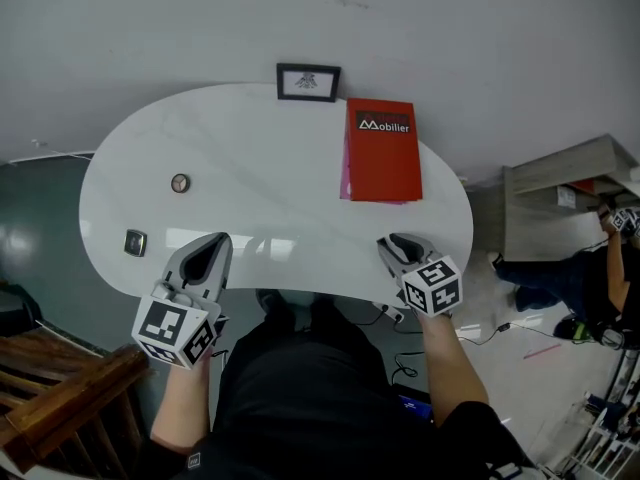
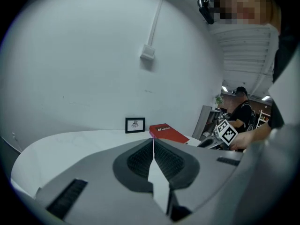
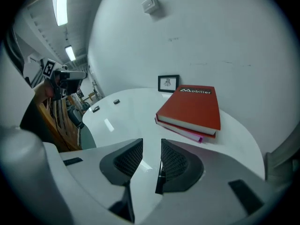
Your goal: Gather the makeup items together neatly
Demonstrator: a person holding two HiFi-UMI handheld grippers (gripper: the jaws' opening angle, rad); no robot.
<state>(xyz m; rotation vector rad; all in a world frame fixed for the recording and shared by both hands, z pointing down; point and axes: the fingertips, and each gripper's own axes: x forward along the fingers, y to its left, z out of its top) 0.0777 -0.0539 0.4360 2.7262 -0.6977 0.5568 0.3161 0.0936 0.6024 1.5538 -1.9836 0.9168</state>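
White table (image 1: 260, 168): red book (image 1: 383, 153) reads "Mobilier"; round compact (image 1: 180, 183) and square case (image 1: 135, 242) near its left edge. Your left hand-held gripper (image 1: 210, 248) is together, your right hand-held gripper (image 3: 152, 146) apart around a thin dark stick (image 3: 159, 175).

Two small makeup items (image 1: 180, 182) (image 1: 135, 242), two stacked books (image 1: 384, 148), one framed picture (image 1: 308, 82)

Plain white wall (image 1: 150, 28); curved white table (image 1: 250, 158); brown woodwork (image 1: 50, 393) at left

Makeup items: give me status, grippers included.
Left gripper shut, empty. Right gripper open, thin dark stick loose against one pad. Round item and square item apart, table left side. Book clear of them.
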